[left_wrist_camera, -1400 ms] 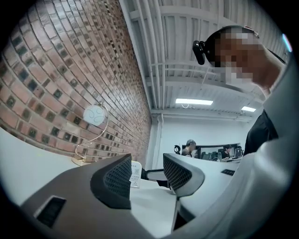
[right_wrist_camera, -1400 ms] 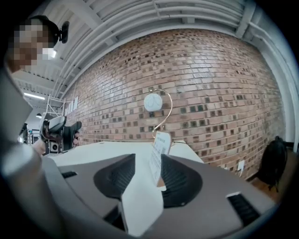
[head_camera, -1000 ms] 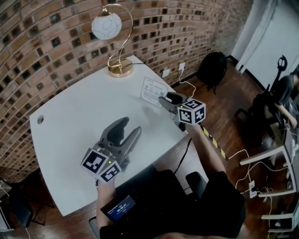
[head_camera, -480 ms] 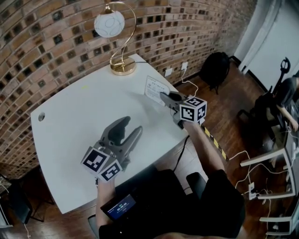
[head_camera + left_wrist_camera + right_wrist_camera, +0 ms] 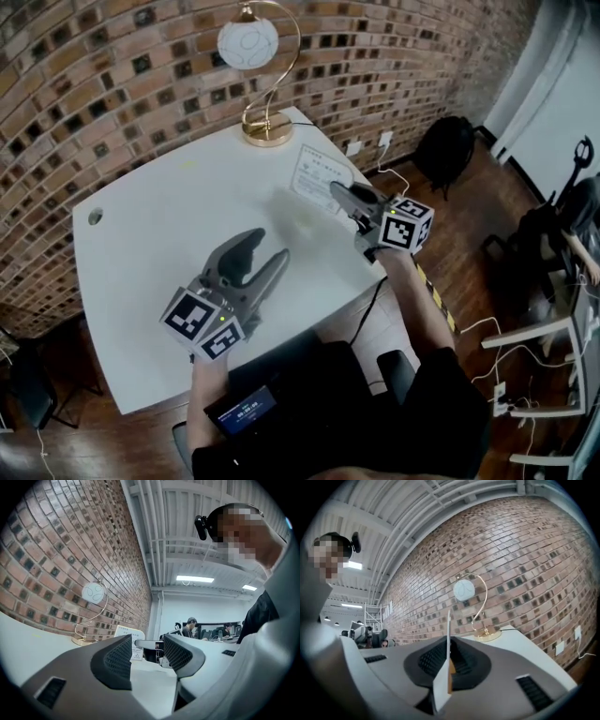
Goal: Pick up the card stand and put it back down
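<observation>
- The left gripper [image 5: 255, 251] is nearest, hovering over the near left of the white table [image 5: 141, 281]. Its jaws stand wide apart with nothing between them, so it would not catch the stand if the other side slips.
- Farther right, the right gripper [image 5: 343, 193] has just been closing its jaws. They are now pinched almost together on the card stand [image 5: 317, 175], which sits edge-on between the pads near the table's far right edge.
- The stand is a thin, smooth sheet held by one side. A roll of the wrist or a quick swing could make it pivot or slide out of the pads.
- If it comes down tilted, its foot would likely land on one corner and the stand would topple. This close to the table's edge it could drop to the floor.
- Farthest off stands the globe lamp [image 5: 266, 129]. It is well apart from the stand, but a push toward the wall could knock it.
</observation>
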### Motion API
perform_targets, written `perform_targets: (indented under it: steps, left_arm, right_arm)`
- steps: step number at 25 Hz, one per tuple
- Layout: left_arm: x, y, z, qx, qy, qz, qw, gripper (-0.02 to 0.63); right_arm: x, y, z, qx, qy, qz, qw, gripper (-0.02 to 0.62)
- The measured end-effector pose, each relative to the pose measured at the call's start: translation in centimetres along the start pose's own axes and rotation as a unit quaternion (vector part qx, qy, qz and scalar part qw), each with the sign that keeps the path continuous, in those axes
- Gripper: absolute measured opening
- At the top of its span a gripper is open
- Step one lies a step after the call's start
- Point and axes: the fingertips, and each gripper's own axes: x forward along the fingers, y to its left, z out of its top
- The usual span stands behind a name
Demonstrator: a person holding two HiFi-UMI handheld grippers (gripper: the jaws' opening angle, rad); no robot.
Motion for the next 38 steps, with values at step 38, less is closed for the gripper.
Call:
perform_targets:
  steps: [38]
  left_arm:
    - [-11.0,11.6,7.5,0.021,-0.040,0.091,0.9948,0.207]
  right_arm:
    - [19.1,13.8,3.5,-0.025,0.032,0.232,0.972,0.026]
